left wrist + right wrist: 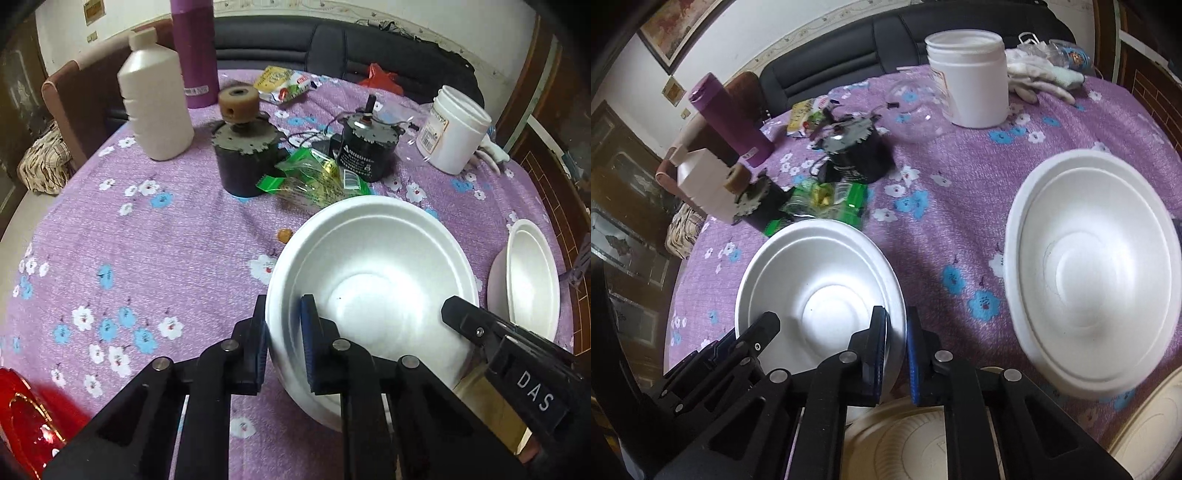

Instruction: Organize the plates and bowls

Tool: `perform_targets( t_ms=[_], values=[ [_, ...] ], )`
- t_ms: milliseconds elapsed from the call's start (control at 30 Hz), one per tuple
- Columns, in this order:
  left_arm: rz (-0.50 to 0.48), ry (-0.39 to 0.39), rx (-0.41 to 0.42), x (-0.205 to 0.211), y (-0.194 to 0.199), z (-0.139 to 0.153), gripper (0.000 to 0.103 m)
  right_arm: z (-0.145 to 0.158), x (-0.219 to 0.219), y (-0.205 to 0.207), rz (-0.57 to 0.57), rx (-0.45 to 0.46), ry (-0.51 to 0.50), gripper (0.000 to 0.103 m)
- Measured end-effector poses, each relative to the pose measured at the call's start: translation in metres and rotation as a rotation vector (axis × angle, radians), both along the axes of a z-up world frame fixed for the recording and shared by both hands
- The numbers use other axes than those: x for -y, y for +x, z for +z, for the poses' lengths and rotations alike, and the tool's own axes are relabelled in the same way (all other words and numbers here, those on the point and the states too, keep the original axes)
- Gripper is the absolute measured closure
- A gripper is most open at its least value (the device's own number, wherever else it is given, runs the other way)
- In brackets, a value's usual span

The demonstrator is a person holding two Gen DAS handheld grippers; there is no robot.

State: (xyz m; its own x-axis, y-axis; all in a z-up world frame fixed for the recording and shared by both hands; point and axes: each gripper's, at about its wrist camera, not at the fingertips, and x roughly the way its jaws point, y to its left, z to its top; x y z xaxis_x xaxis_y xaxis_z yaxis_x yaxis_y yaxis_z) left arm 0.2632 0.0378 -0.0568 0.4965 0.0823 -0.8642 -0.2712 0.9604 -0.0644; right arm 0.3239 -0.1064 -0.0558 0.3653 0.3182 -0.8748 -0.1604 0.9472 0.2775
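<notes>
Pinching the thin rim of a smooth white foam bowl [369, 273] at lower centre, your left gripper [284, 347] and right gripper [897, 347] both clamp narrow on it; a second round foam bowl [1097, 273] sits at right on the purple floral tablecloth [960, 184]

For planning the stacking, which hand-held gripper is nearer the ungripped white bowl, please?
Right. The right hand-held gripper clamps the gripped bowl's rim beside the ungripped bowl; the left hand-held gripper clamps the opposite rim.
</notes>
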Motion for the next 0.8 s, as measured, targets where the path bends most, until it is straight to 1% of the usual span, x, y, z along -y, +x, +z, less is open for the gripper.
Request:
perform_targets(
  t_ms=[100,233,400,533,800],
  values=[
    [0.014,-0.008,0.022,-0.005,-0.008,0.008,0.089,0.009,-0.005,-0.008,0.006,0.021,0.007,0.093],
    [0.031,0.015,0.078,-0.011,-0.023,0.026,0.089,0.027,-0.013,-0.020,0.021,0.069,0.018,0.093],
    [0.036,0.033,0.119,-0.019,-0.047,0.044,0.089,0.047,-0.022,-0.040,0.042,0.103,0.019,0.093],
    [0.029,0.029,0.126,-0.020,-0.070,0.048,0.089,0.053,-0.023,-0.070,0.048,0.111,0.019,0.093],
    [-0.019,0.017,0.131,-0.007,-0.119,0.043,0.089,0.053,-0.007,-0.136,0.015,0.125,0.001,0.093]
  ],
)
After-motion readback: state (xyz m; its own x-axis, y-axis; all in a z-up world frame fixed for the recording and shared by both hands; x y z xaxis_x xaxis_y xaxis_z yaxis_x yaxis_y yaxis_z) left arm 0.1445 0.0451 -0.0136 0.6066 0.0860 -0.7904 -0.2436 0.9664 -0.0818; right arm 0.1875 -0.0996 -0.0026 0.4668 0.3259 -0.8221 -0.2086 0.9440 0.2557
